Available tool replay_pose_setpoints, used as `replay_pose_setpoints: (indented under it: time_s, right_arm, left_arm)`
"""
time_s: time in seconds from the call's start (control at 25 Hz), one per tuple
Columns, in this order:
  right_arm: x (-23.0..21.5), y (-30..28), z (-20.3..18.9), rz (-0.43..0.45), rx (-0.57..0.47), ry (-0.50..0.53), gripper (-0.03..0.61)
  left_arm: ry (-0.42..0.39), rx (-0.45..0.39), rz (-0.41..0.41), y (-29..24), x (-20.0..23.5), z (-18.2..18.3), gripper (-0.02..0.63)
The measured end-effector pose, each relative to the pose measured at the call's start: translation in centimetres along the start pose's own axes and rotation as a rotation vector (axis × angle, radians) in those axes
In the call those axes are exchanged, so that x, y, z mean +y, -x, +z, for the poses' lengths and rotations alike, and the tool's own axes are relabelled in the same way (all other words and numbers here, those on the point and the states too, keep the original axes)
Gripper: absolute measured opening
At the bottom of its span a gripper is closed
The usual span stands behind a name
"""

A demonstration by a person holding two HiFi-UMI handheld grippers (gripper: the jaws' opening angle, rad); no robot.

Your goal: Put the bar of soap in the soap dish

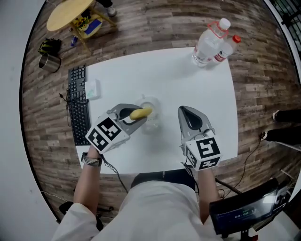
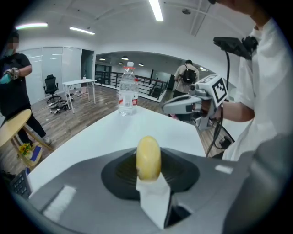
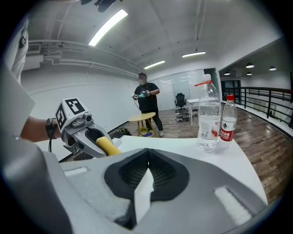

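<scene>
A yellow bar of soap (image 1: 142, 112) is clamped between the jaws of my left gripper (image 1: 136, 118). It hangs just left of and over a clear soap dish (image 1: 150, 123) near the middle of the white table (image 1: 169, 80). In the left gripper view the soap (image 2: 149, 157) stands on edge between the black pads (image 2: 181, 171). My right gripper (image 1: 187, 114) hovers to the right of the dish, jaws together and empty. In the right gripper view its tips (image 3: 147, 163) meet, and the left gripper (image 3: 84, 132) with the soap (image 3: 108, 146) shows at the left. Neither gripper view shows the dish.
Two plastic water bottles (image 1: 212, 41) stand at the table's far right corner. A black keyboard (image 1: 78, 104) and a small white box (image 1: 91, 89) lie along the left edge. A round yellow stool (image 1: 69, 13) stands on the wooden floor, and a person (image 3: 146, 101) is in the background.
</scene>
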State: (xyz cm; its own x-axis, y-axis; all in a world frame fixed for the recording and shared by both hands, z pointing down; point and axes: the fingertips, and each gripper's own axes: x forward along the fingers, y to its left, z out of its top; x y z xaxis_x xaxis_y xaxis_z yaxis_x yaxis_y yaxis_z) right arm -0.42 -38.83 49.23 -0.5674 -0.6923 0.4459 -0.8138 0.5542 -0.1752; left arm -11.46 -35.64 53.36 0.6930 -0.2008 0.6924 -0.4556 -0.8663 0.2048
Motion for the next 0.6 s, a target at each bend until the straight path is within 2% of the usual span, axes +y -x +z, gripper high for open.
replay_pose_setpoints:
  time_s: [0.2,0.36,0.6]
  right_arm:
    - [0.2,-0.3,-0.4,-0.001,0.013,-0.016,0.003]
    - [0.2,-0.3,-1.1,0.002,0.023,-0.021,0.003]
    - [0.3,-0.4,-1.1,0.009,0.034,-0.026,0.003]
  left_arm:
    - [0.039,0.037,-0.024,-0.8,0.7,-0.8,0.124]
    - [0.086,0.059,-0.075,-2.0,0.2,-1.6,0.124]
    - [0.1,0.104,-0.126,-3.1,-0.3,-2.2,0.124]
